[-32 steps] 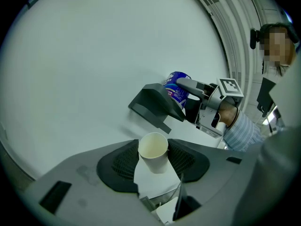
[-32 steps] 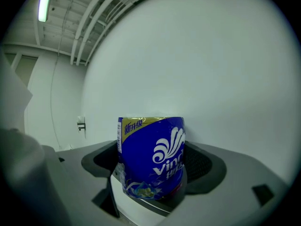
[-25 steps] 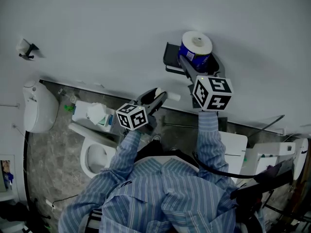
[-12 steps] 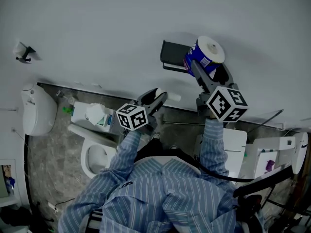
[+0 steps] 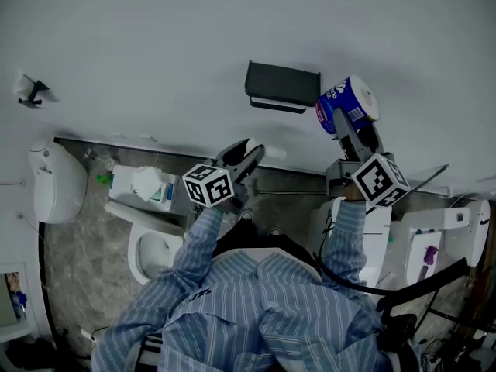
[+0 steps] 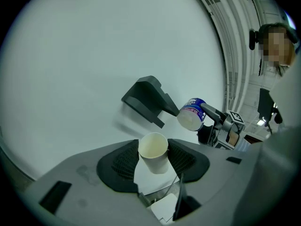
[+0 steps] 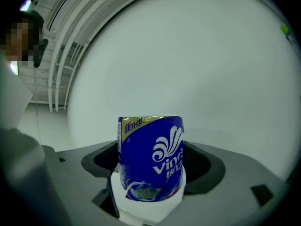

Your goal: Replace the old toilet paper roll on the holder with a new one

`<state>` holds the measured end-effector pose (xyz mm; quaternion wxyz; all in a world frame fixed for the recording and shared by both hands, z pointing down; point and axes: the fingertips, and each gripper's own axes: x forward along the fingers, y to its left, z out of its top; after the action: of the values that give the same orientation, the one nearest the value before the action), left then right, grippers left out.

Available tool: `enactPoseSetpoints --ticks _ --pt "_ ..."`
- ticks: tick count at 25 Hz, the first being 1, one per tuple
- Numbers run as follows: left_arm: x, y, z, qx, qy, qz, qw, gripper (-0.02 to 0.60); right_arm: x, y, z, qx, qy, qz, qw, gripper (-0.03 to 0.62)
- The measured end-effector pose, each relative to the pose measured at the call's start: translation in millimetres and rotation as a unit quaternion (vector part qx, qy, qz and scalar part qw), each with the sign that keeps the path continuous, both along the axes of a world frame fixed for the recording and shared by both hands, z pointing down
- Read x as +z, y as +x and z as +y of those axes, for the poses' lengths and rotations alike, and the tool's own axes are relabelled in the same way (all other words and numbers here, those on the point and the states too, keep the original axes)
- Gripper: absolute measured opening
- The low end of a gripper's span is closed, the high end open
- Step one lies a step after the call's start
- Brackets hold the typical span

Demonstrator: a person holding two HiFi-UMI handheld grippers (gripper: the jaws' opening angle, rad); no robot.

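While the roll (image 7: 150,161) hangs in the air close to the wall (image 5: 155,45), just right of the empty holder (image 5: 282,85) and clamped by its round sides in the right gripper's (image 5: 341,119) closed jaws, its blue wrapper is still on, and that looks like the first risk. White paper shows past the wrapper's near edge, so the film may slide on the paper and let the roll creep out of the grip on the way in. A harder squeeze could flatten the soft roll and pinch its centre hole, which would make it harder to fit. The roll also sits tilted against the holder, so its end could knock the black hood rather than go in under it. The left gripper (image 6: 154,160) is closed on the bare core (image 6: 153,149), low and left of the holder. With both grippers full, neither can strip the wrapper or steady the hood. The thin core could buckle or drop toward the toilet (image 5: 151,248) below.
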<state>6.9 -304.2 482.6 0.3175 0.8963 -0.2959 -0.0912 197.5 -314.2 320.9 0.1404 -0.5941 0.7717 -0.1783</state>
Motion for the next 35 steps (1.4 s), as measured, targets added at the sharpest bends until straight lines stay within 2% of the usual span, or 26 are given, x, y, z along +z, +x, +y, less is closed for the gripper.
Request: enactPoseSetpoints --ticks 10,18,24,29,35 --pt "-2 7 -10 0.005 -0.002 -0.002 1.0000 0.192 61 31 -7 0.032 -0.061 -0.096 0.993 0.410" --pt "0 7 -12 0.002 -0.003 -0.007 1.0000 0.192 88 34 -20 0.029 -0.079 -0.167 0.982 0.410" --pt "-1 9 -13 -0.006 -0.002 -0.010 0.9999 0.192 98 36 -30 0.019 -0.082 -0.239 0.967 0.410" --pt "3 0 -22 -0.015 -0.006 -0.009 0.9998 0.192 108 24 -43 -0.003 -0.086 -0.297 0.951 0.410" --pt "8 -6 -31 -0.021 -0.012 -0.006 0.9997 0.192 114 12 -52 -0.016 -0.093 -0.340 0.936 0.410"
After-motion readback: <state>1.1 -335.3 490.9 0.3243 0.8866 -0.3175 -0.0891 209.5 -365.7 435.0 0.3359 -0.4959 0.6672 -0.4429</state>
